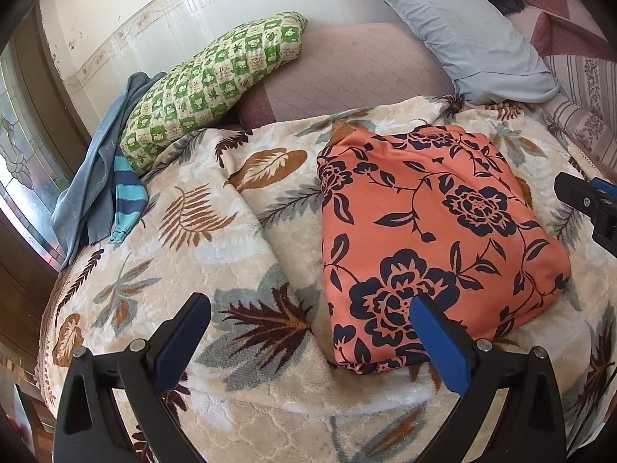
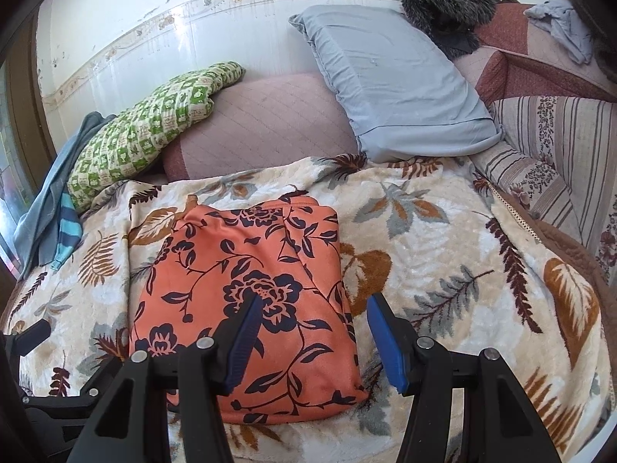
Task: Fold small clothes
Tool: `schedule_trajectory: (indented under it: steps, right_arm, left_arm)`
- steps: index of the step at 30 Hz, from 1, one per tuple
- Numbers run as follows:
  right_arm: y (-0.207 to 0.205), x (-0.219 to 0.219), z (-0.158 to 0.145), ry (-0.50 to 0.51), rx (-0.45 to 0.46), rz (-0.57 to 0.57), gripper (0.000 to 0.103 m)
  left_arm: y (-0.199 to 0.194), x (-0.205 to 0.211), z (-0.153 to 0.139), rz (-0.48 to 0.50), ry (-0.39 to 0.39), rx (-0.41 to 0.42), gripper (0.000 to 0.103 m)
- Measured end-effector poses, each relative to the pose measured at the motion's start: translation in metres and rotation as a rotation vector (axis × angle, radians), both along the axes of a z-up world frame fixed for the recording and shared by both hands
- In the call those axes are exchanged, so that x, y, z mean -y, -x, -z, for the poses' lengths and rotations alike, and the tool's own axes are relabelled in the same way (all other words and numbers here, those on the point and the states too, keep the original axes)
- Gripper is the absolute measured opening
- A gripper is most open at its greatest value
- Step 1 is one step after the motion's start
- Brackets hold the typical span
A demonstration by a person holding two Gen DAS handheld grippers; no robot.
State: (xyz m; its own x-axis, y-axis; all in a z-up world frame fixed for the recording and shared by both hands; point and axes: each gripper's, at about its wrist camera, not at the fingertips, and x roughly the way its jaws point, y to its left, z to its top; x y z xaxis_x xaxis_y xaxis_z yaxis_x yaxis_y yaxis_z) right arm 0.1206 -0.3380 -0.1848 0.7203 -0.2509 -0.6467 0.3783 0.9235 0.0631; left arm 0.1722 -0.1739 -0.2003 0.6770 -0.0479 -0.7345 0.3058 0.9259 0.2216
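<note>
An orange garment with dark navy flowers lies folded into a neat rectangle on the leaf-patterned blanket. It also shows in the right wrist view. My left gripper is open and empty, above the blanket at the garment's near left corner. My right gripper is open and empty, hovering over the garment's near right edge. The right gripper's tip shows at the right edge of the left wrist view.
A green checked pillow, a mauve cushion and a grey-blue pillow lie at the back by the wall. A blue cloth and a striped garment lie at the far left. A striped sofa cover borders the right.
</note>
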Motion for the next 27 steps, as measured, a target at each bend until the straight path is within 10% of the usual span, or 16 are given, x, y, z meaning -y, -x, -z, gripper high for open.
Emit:
schedule_trajectory:
  steps: [27]
  right_arm:
    - [-0.01, 0.005, 0.007, 0.011, -0.023, 0.0, 0.06]
  left_arm:
    - [-0.017, 0.006, 0.014, 0.008, 0.024, -0.055, 0.103]
